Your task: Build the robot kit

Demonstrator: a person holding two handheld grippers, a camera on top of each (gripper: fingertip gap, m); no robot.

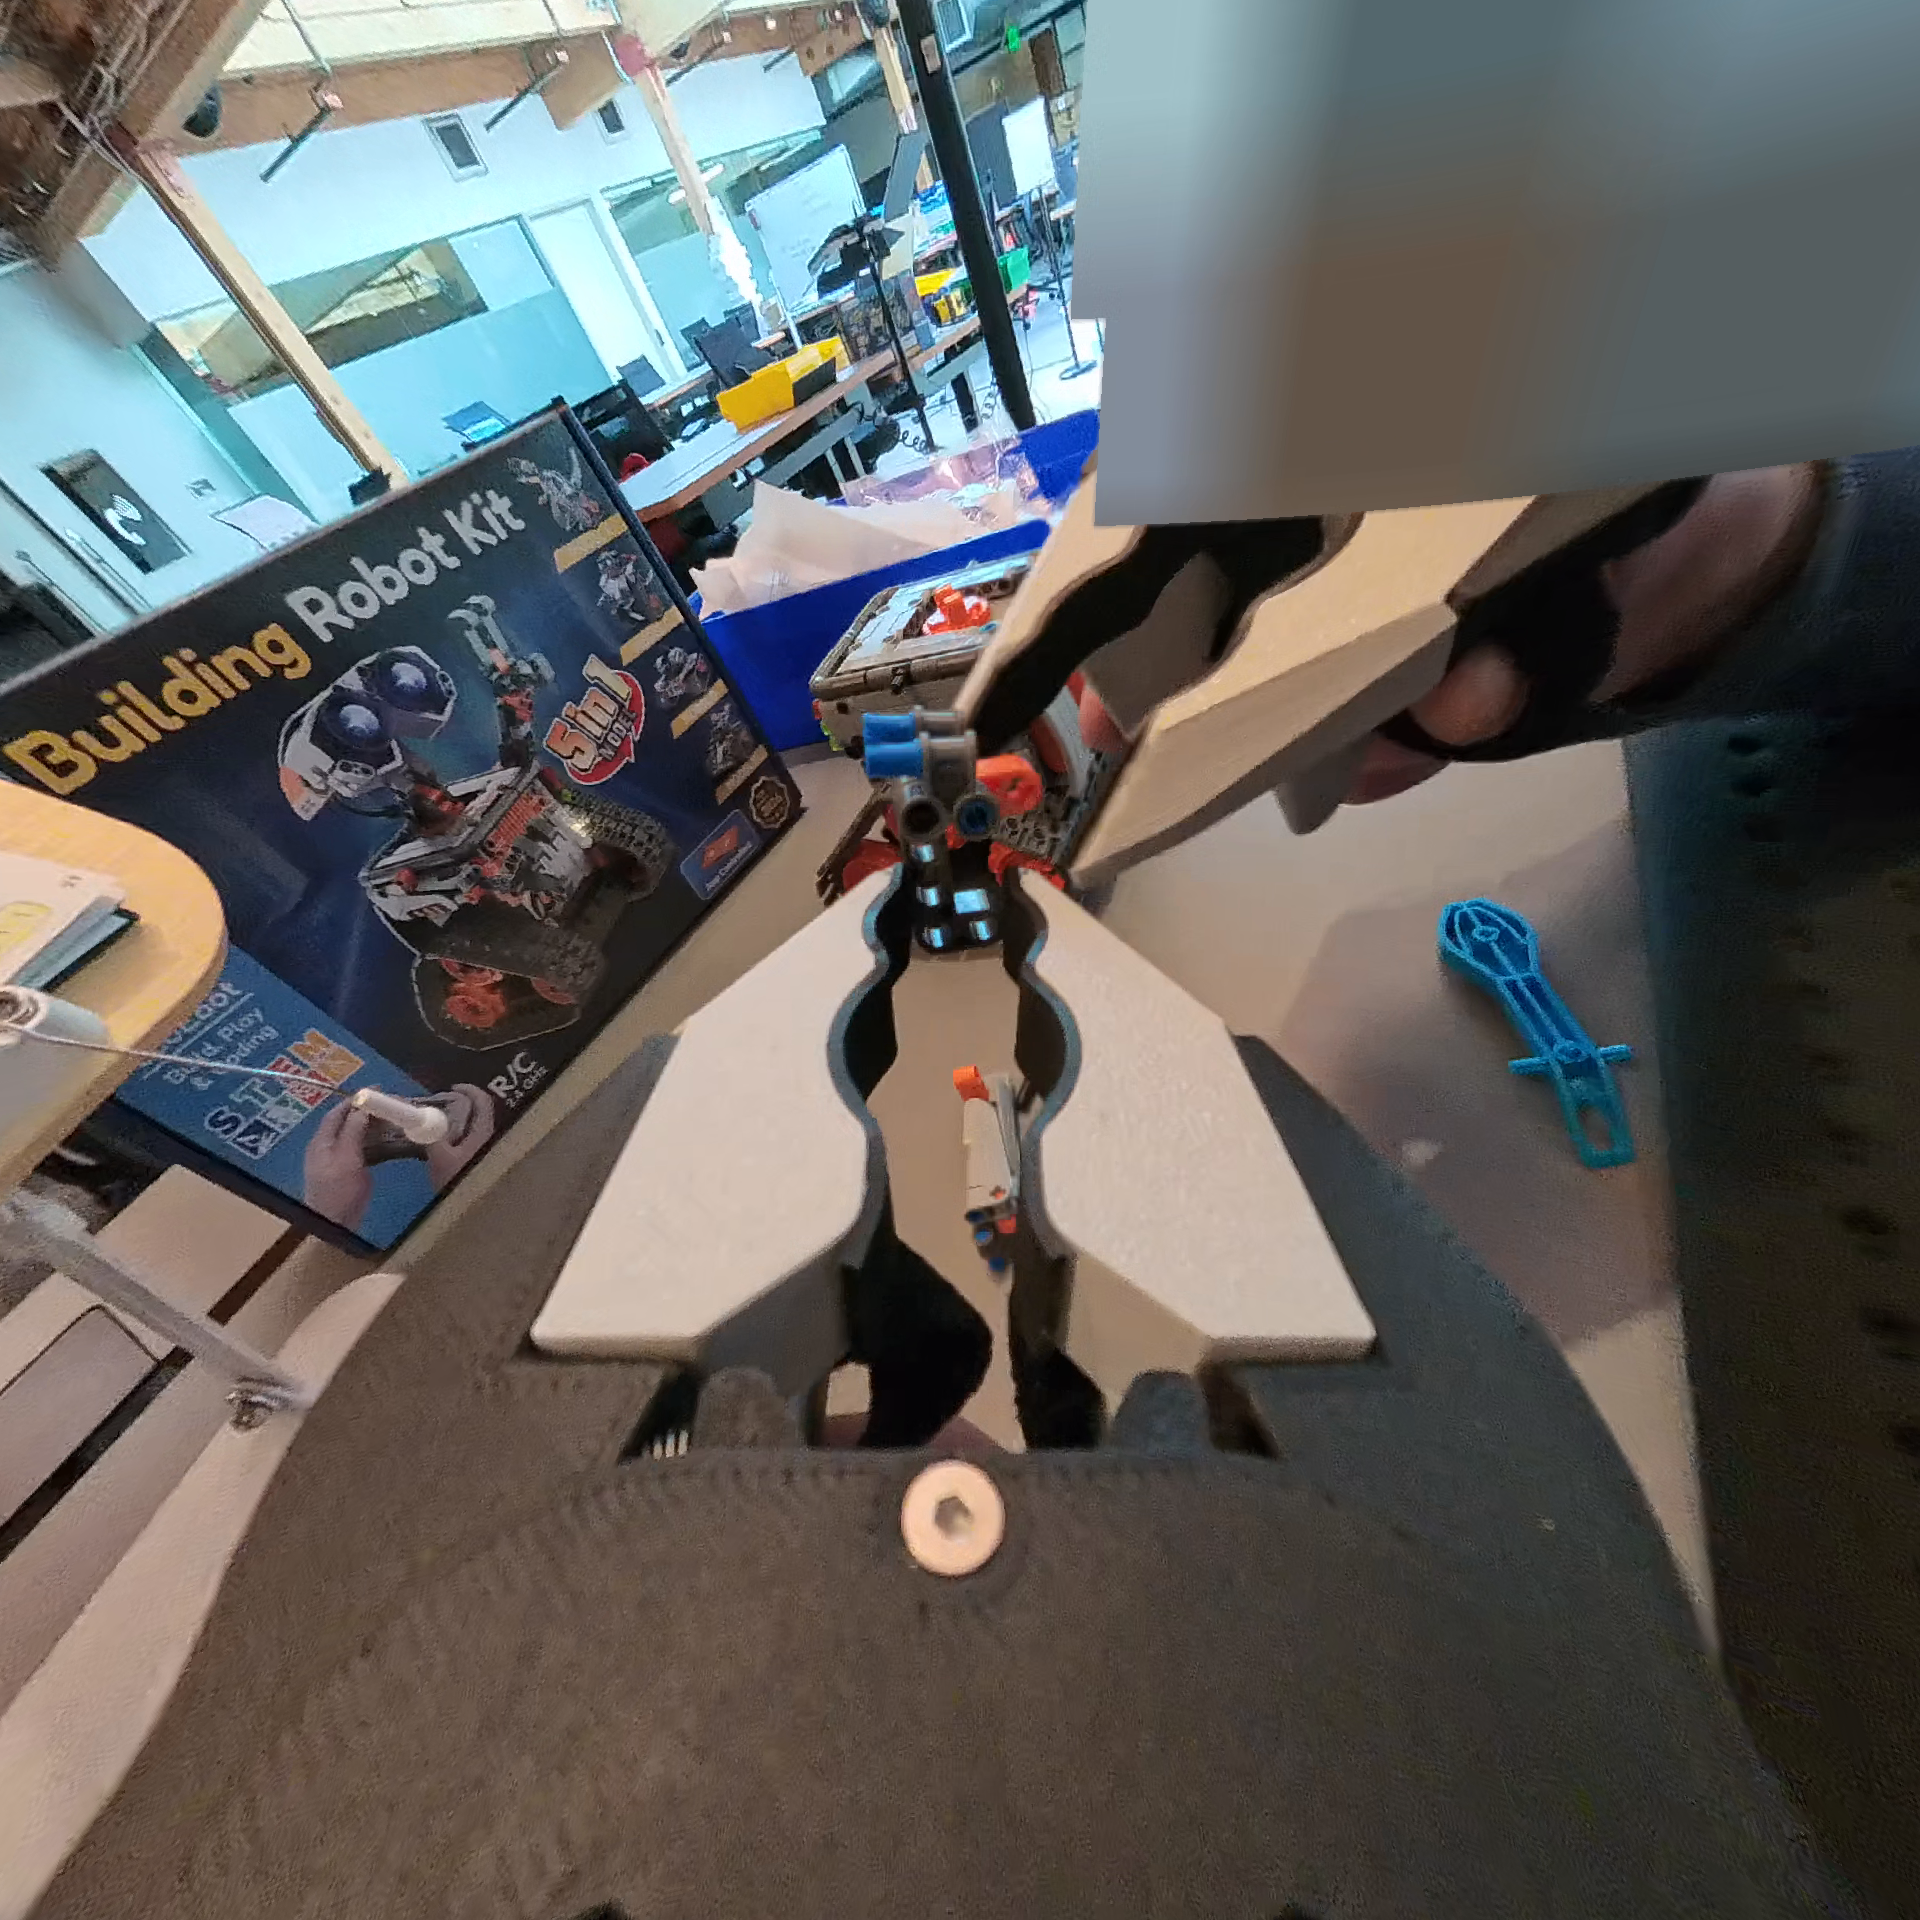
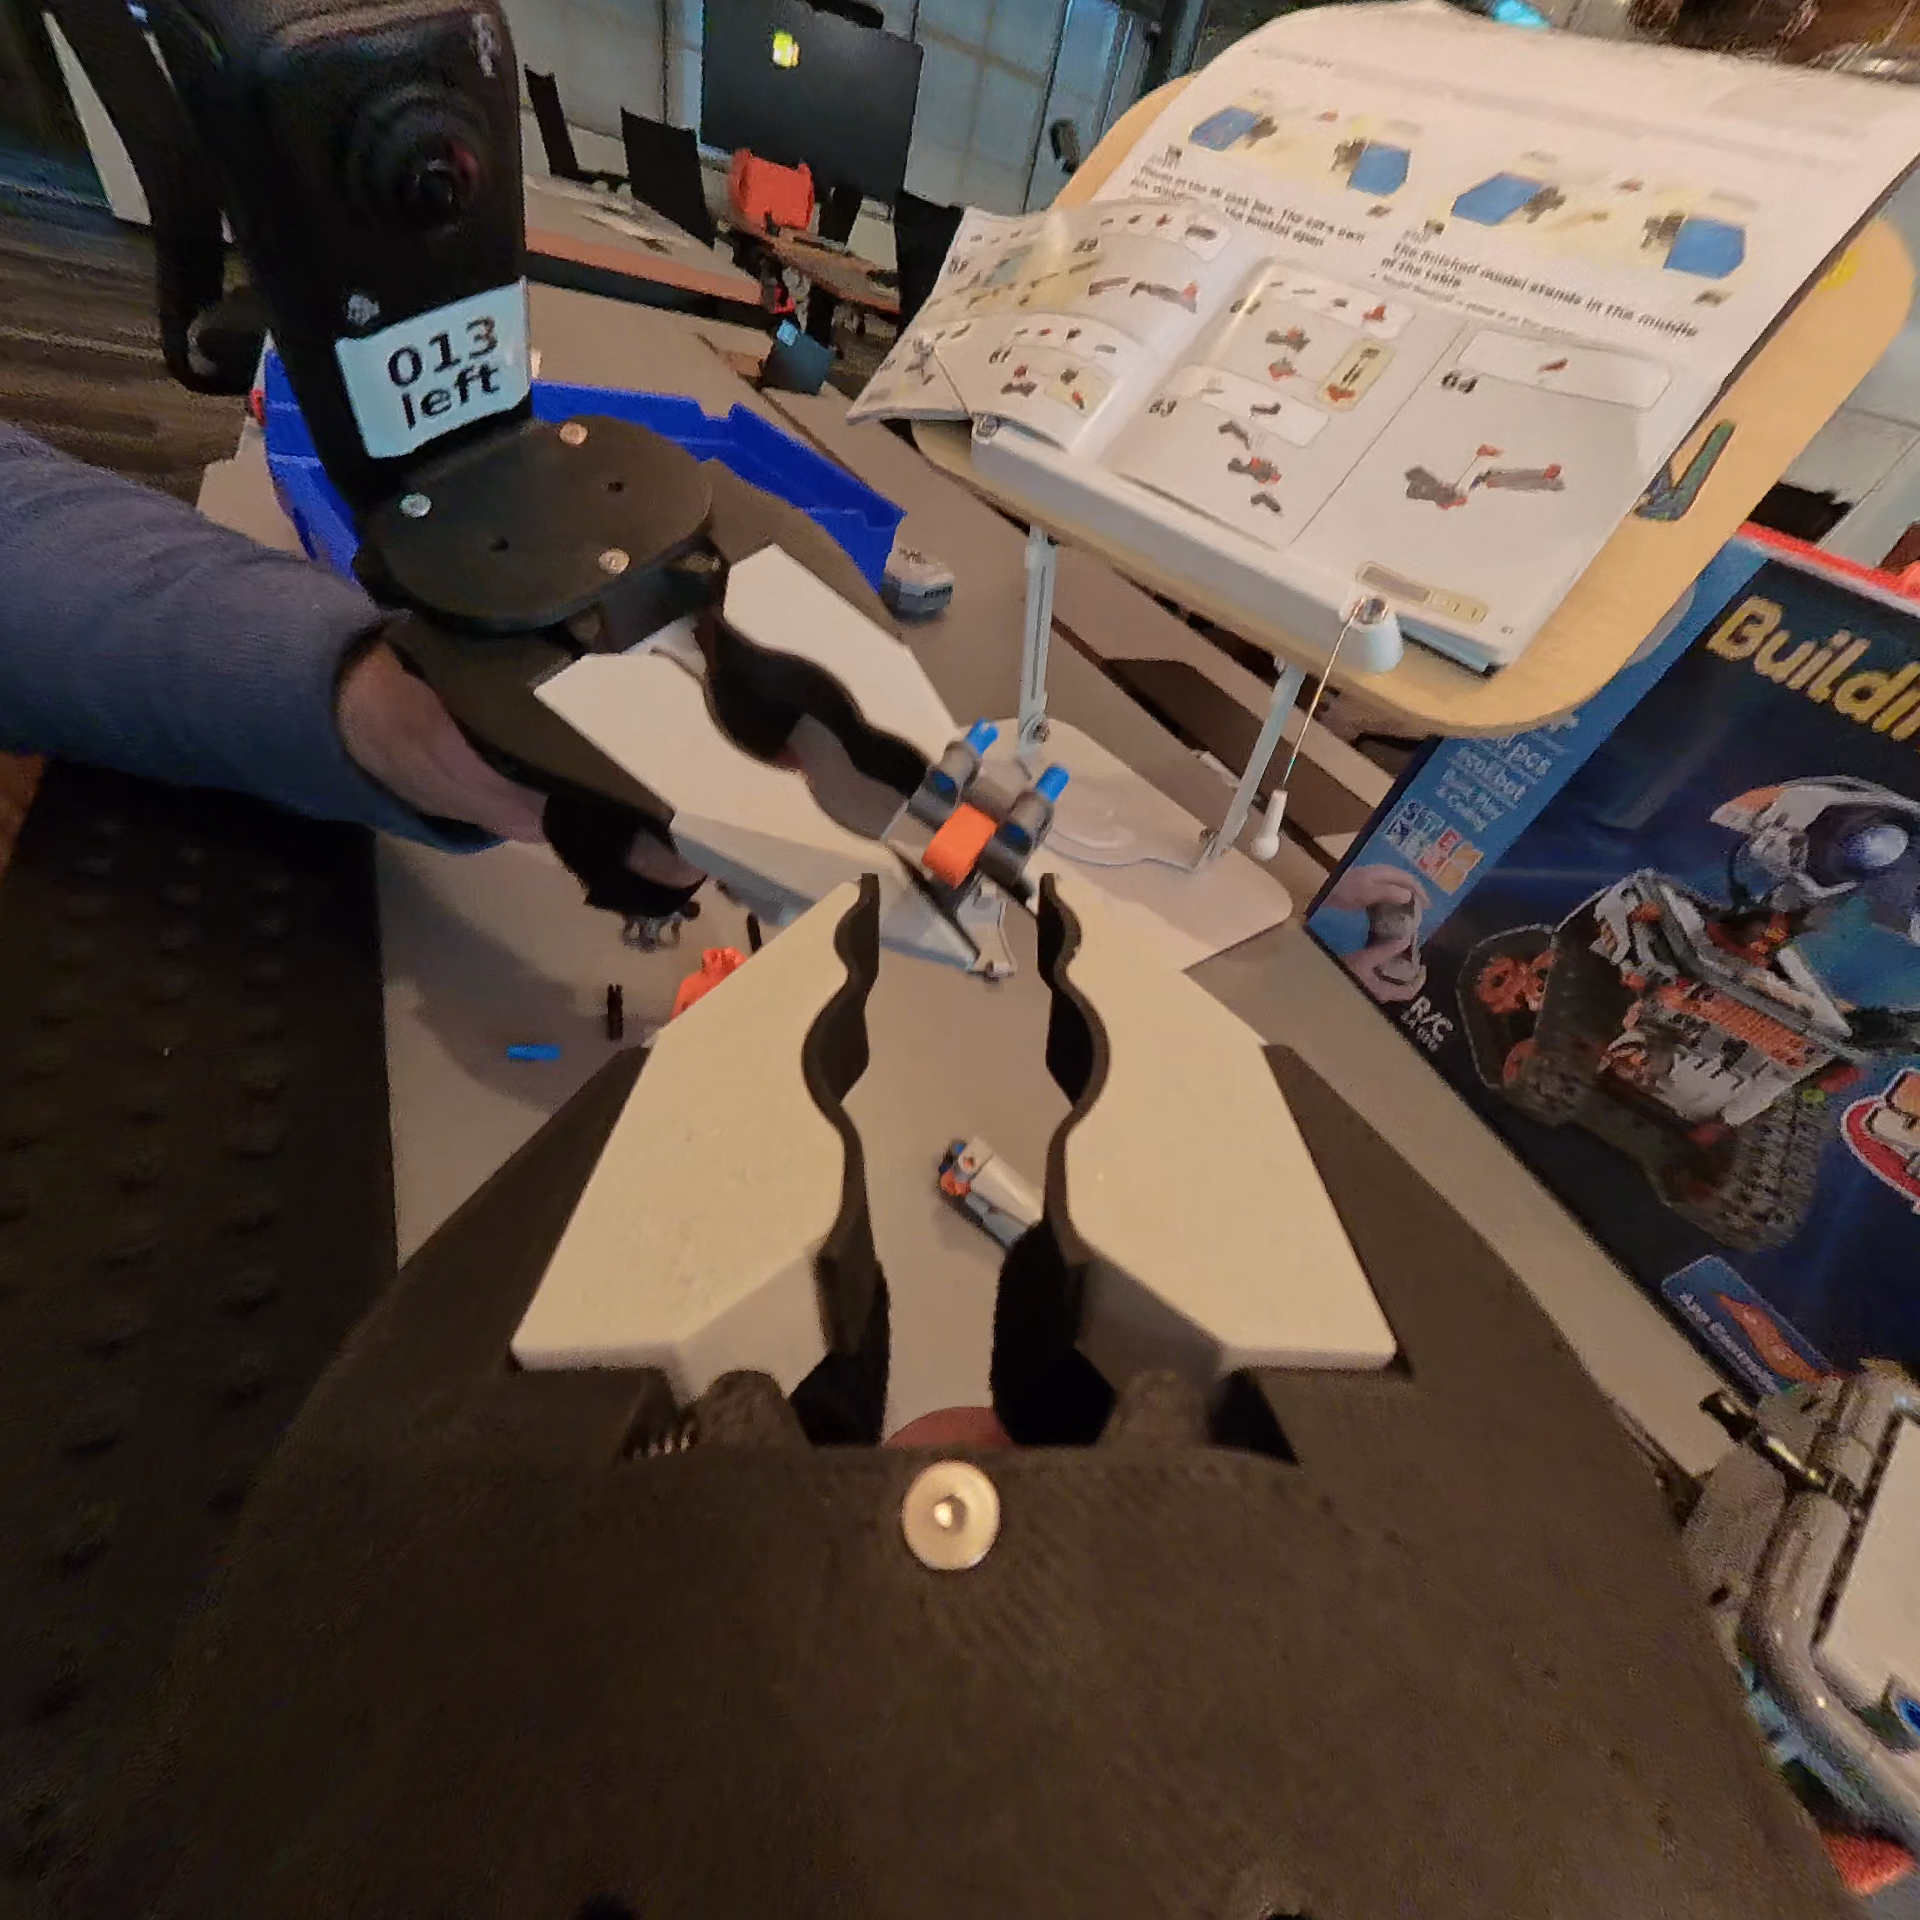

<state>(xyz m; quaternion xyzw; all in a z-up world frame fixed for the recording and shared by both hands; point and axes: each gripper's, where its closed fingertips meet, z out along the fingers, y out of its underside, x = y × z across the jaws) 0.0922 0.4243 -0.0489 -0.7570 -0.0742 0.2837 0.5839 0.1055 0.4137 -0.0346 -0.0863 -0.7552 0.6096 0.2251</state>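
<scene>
My left gripper [image 1: 958,888] is shut on a small brick assembly [image 1: 940,769] of grey connectors, blue pins and an orange piece, held above the table. The right wrist view shows this gripper [image 2: 930,800] reaching in from the left with the assembly [image 2: 982,821] at its tips. My right gripper [image 2: 956,896] is open, its tips on either side of the assembly's lower end and holding nothing. Its fingers [image 1: 1299,665] come in from the upper right in the left wrist view. A small white, orange and blue piece [image 1: 987,1153] [image 2: 987,1184] lies on the table below both grippers.
A robot kit box [image 1: 416,779] [image 2: 1662,987] stands beside an open instruction booklet [image 2: 1299,364] on a stand. A partly built model [image 1: 914,644] and a blue bin [image 1: 831,623] [image 2: 727,447] sit behind. A blue plastic tool [image 1: 1538,1039] and loose pieces [image 2: 707,971] lie on the table.
</scene>
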